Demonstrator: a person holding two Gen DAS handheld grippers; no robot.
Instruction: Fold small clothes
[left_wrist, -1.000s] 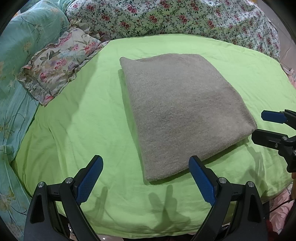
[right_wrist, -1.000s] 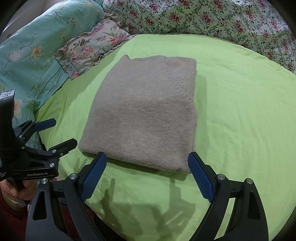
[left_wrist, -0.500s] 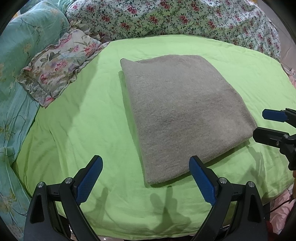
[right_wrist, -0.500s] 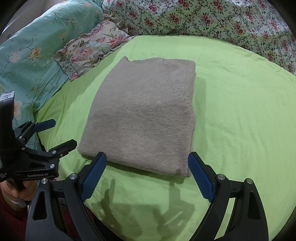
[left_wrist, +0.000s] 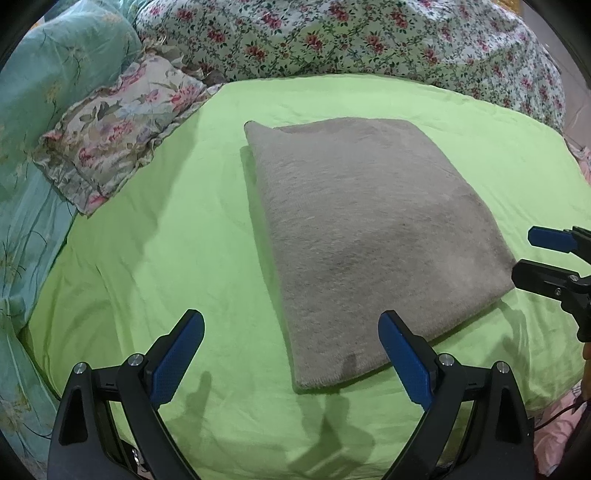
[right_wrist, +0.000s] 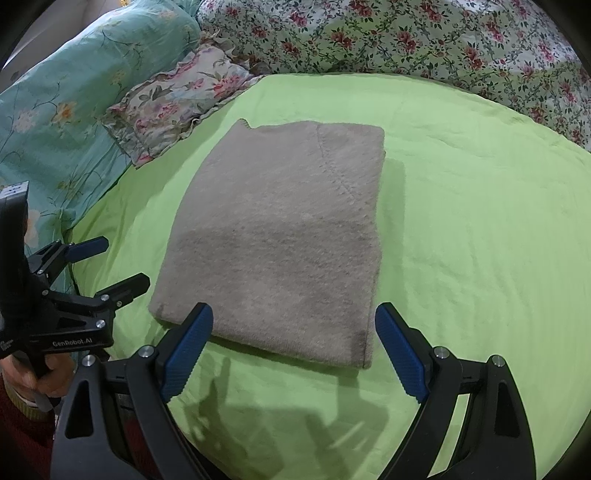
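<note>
A grey-beige knit garment (left_wrist: 369, 236) lies folded into a neat rectangle on the green sheet (left_wrist: 166, 240); it also shows in the right wrist view (right_wrist: 280, 240). My left gripper (left_wrist: 291, 332) is open and empty, hovering above the garment's near left corner. My right gripper (right_wrist: 293, 328) is open and empty, just above the garment's near edge. The right gripper shows at the right edge of the left wrist view (left_wrist: 524, 251), and the left gripper at the left of the right wrist view (right_wrist: 122, 262). Neither touches the garment.
A floral frilled pillow (left_wrist: 114, 133) and a teal floral pillow (right_wrist: 62, 110) lie at the back left. A floral quilt (left_wrist: 351, 40) is bunched along the back. The bed's front edge (left_wrist: 258, 469) is close below the grippers.
Both grippers have lowered and moved slightly nearer the garment's near edge. The garment has not moved and both jaws stay open.
</note>
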